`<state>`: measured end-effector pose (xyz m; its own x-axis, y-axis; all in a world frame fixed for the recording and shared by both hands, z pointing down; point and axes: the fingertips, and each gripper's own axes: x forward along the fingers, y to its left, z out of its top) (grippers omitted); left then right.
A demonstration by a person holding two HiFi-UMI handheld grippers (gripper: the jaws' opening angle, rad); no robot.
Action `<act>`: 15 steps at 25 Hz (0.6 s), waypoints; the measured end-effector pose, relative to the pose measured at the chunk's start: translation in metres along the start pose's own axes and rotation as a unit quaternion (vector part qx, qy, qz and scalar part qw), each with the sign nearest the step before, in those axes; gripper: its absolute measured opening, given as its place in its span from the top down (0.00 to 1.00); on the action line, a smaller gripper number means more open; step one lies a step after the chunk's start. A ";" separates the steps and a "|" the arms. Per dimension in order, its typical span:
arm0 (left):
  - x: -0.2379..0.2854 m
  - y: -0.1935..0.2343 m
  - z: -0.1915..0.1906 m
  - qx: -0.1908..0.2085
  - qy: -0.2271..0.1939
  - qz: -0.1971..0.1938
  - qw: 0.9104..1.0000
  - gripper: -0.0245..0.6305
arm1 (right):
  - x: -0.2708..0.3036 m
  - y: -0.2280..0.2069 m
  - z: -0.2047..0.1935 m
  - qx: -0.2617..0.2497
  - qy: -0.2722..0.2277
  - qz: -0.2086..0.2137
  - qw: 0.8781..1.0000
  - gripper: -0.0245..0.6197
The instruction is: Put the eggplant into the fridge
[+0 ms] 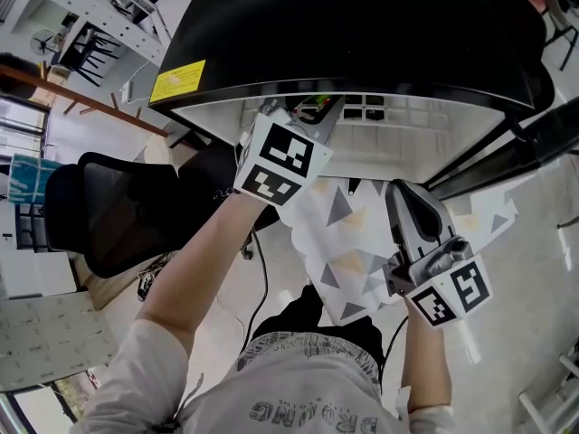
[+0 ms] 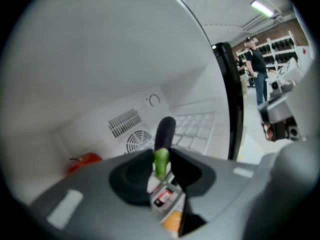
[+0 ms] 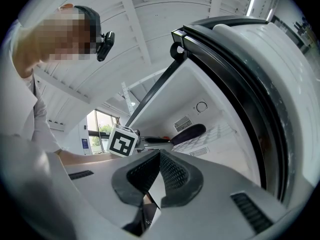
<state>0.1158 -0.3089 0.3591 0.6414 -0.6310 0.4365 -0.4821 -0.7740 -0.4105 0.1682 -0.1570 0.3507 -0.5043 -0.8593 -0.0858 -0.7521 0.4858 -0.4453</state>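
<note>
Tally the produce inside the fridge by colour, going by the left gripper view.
Purple: 1, the eggplant, green stem end clamped in the jaws of the left gripper
Red: 1, a round red item lying low at the left, too blurred to name
Total: 2
</note>
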 end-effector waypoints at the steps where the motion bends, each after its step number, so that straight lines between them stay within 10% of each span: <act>1: 0.001 0.000 -0.001 0.000 0.004 0.000 1.000 0.79 | -0.001 0.000 0.000 0.000 0.000 0.000 1.000 0.96; 15: 0.008 -0.003 -0.006 0.003 0.040 0.007 0.999 0.78 | -0.010 -0.002 -0.004 0.006 0.001 0.000 1.000 0.96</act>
<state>0.1191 -0.3117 0.3689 0.5850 -0.6440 0.4931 -0.4865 -0.7650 -0.4220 0.1735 -0.1487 0.3562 -0.5044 -0.8593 -0.0845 -0.7471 0.4834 -0.4563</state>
